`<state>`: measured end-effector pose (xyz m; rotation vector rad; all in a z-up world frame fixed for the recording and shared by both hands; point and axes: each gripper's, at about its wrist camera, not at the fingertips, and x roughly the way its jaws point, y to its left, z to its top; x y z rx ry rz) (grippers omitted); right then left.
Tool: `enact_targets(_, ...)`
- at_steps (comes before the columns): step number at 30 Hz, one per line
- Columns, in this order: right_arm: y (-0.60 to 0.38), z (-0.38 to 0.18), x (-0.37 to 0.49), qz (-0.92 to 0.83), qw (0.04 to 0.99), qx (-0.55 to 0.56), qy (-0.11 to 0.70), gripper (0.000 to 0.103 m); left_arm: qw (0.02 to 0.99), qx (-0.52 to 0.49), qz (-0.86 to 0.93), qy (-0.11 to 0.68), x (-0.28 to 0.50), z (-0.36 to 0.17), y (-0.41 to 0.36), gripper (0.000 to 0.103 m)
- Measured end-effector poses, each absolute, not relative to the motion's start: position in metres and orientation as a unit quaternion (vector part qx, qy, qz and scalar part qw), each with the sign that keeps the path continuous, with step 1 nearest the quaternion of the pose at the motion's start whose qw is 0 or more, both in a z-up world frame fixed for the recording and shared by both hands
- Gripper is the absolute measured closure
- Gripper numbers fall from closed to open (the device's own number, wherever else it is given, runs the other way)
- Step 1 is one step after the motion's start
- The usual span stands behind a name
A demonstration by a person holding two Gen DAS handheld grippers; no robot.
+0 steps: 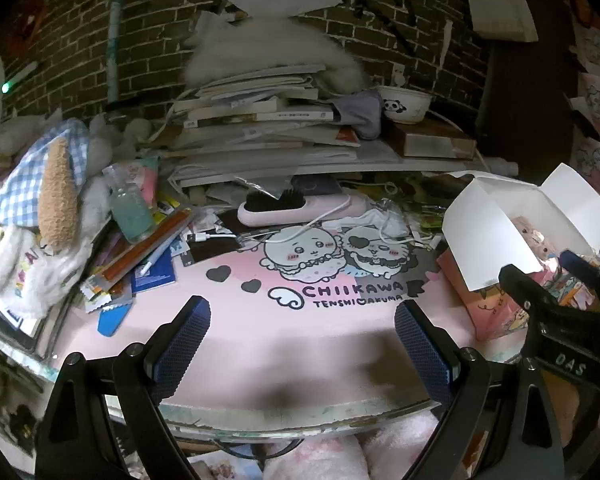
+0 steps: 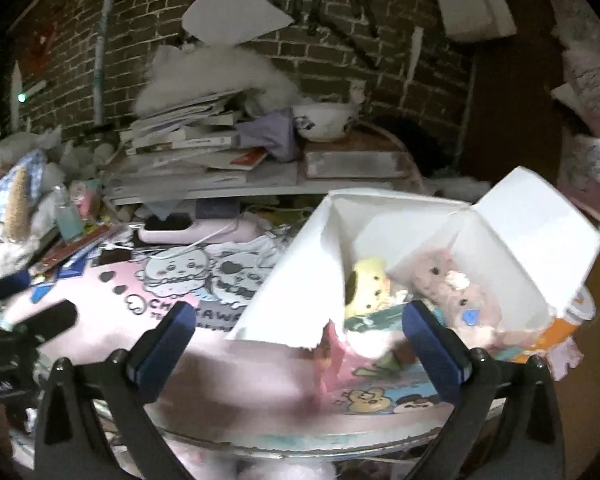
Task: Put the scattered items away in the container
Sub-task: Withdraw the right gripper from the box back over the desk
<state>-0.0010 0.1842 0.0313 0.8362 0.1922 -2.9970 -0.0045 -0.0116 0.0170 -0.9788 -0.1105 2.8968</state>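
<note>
White box (image 2: 420, 248) sits at right of the right wrist view, flaps up, with a yellow plush (image 2: 366, 288) and a pink plush (image 2: 450, 284) already inside. Our right gripper (image 2: 300, 344) is at its near wall, jaws wide, nothing between them. We'd back it straight out so a finger doesn't snag the torn front edge. Left gripper (image 1: 302, 344), lower centre of its view, hangs open and empty over the pink Chiikawa mat (image 1: 228, 320). Probably next: clutter at left, e.g. the clear bottle (image 1: 130, 208). Grab one item, clear of the cable (image 1: 320, 220).
</note>
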Motion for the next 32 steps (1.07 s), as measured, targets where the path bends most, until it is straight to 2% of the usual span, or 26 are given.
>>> enact_targets(5,0.183,0.029,0.009,-0.961,0.015,0.273,0.031,0.0,0.032,-0.322,0.945,-0.033,-0.004,0.019,-0.012,0.01)
enact_targets(32,0.166,0.007,0.009,-0.948,0.039,0.314,0.034,0.0,0.021,-0.326,0.945,-0.031,0.002,0.021,-0.016,0.01)
